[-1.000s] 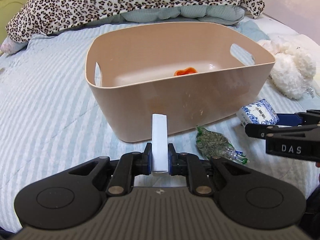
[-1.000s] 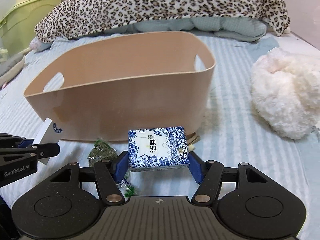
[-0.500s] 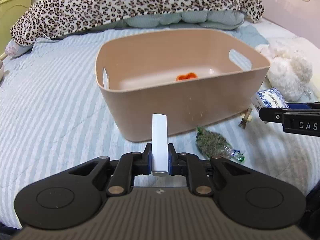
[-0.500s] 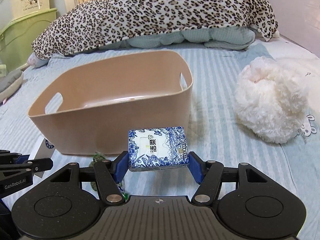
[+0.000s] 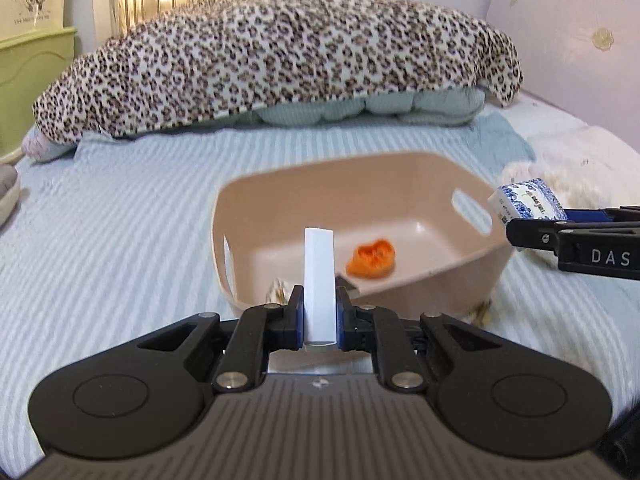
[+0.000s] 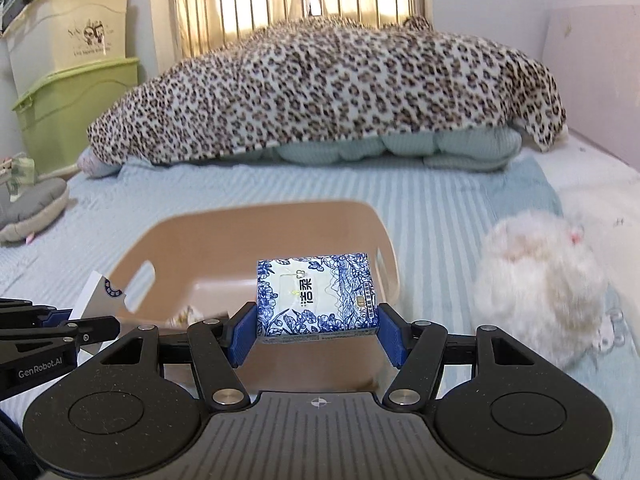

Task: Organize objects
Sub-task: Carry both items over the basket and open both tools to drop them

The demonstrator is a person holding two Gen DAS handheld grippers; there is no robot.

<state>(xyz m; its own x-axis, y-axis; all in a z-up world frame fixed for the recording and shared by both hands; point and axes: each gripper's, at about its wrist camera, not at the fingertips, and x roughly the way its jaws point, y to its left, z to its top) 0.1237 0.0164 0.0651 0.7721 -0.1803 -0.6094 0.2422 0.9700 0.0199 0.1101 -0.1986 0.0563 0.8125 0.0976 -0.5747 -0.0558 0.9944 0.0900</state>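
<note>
A beige plastic bin with cut-out handles rests on the striped bed, and an orange piece lies on its floor. My left gripper is shut on a thin white box held upright above the bin's near rim. My right gripper is shut on a blue-and-white tissue pack, raised over the near side of the bin. The tissue pack also shows at the right of the left wrist view, and the white box at the left of the right wrist view.
A fluffy white plush lies right of the bin. A leopard-print blanket over pale green bedding runs along the head of the bed. Green and cream storage boxes stand at the left, with a grey cushion below them.
Both grippers have risen with their loads, from beside the bin's front wall to above its rim. The green packet on the bed has dropped out of sight.
</note>
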